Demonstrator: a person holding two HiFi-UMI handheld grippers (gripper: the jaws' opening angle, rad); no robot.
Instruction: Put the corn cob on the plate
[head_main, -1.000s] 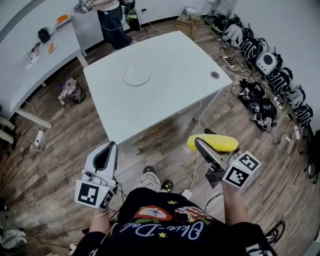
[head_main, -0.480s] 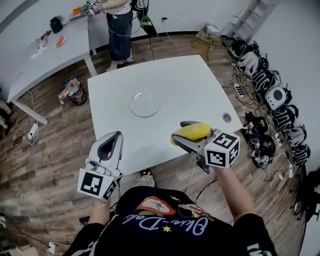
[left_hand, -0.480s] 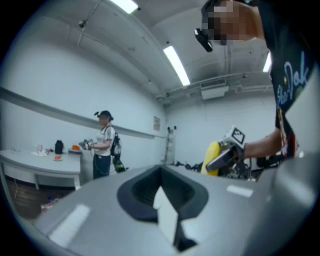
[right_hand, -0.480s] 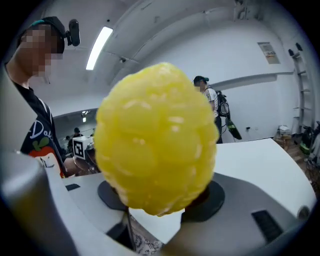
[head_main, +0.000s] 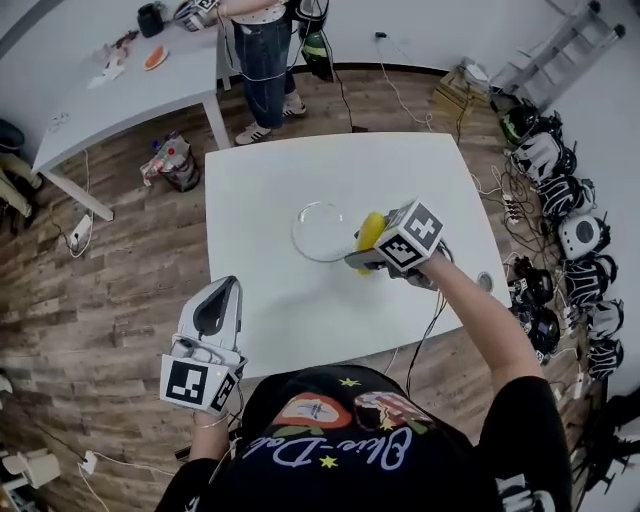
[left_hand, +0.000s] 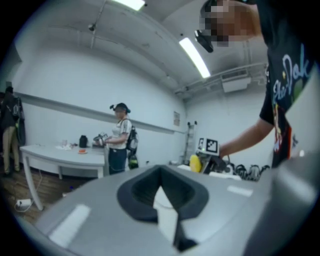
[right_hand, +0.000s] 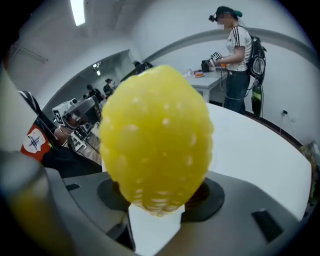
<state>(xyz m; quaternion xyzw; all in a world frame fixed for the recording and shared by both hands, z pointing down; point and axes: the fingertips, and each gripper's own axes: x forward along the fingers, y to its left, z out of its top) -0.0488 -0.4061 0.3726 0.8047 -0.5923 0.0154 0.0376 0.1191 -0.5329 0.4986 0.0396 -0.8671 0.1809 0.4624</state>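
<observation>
A clear glass plate (head_main: 308, 232) lies near the middle of the white table (head_main: 270, 170). My right gripper (head_main: 364, 254) is shut on the yellow corn cob (head_main: 370, 230), which hangs over the plate's right edge. In the right gripper view the corn cob (right_hand: 156, 140) fills the middle, pinched between the grey jaws of that gripper (right_hand: 159, 202). My left gripper (head_main: 222, 296) hovers by the table's near left edge, shut and holding nothing. From the left gripper view (left_hand: 161, 205) the corn cob (left_hand: 194, 161) shows small at the right.
A person (head_main: 262, 40) stands at a second table (head_main: 120, 90) at the far left, which carries small items. A bag (head_main: 174, 160) sits on the wood floor. Backpacks and gear (head_main: 560, 230) line the right wall. A cable grommet (head_main: 486, 282) is set in the table's right side.
My right gripper has carried the corn cob from off the table's near edge forward and left to the plate's right rim. The left gripper has stayed by the near edge.
</observation>
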